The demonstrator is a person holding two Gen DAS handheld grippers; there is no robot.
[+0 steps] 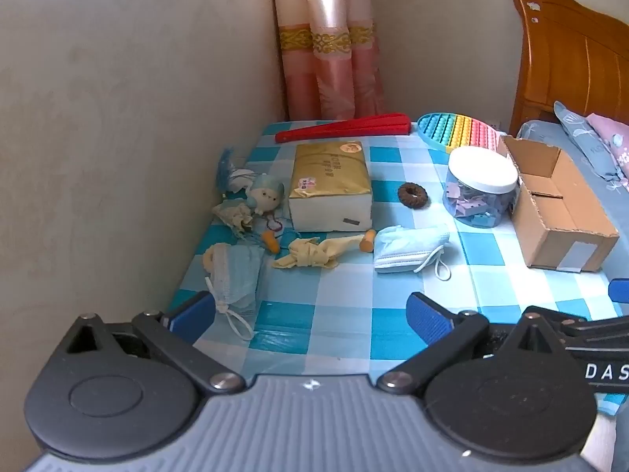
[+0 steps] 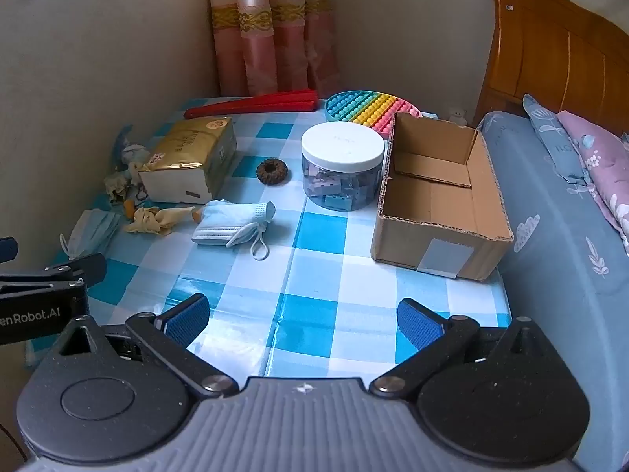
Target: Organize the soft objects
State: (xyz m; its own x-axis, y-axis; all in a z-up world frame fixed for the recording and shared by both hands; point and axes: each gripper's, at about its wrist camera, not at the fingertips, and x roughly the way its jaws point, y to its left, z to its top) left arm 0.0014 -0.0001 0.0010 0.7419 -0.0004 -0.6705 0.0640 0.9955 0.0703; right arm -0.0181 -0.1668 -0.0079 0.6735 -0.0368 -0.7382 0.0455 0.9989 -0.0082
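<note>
Sitting on the table (image 2: 314, 267) are two blue face masks (image 1: 409, 249) (image 1: 236, 279), one tissue pack (image 1: 330, 185), one hair scrunchie (image 1: 412, 195), one lidded jar (image 1: 481, 185), one cardboard box (image 2: 440, 196), one plush doll (image 1: 267, 196), one knotted yellow cloth (image 1: 314, 253).

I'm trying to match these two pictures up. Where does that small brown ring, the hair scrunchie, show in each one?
Left wrist view: the brown scrunchie lies right of centre, between the gold tissue pack and the white-lidded jar.
Right wrist view: the scrunchie lies left of centre, between the same two things.
Shared landmark: the white-lidded jar, just right of the scrunchie in both.
</note>
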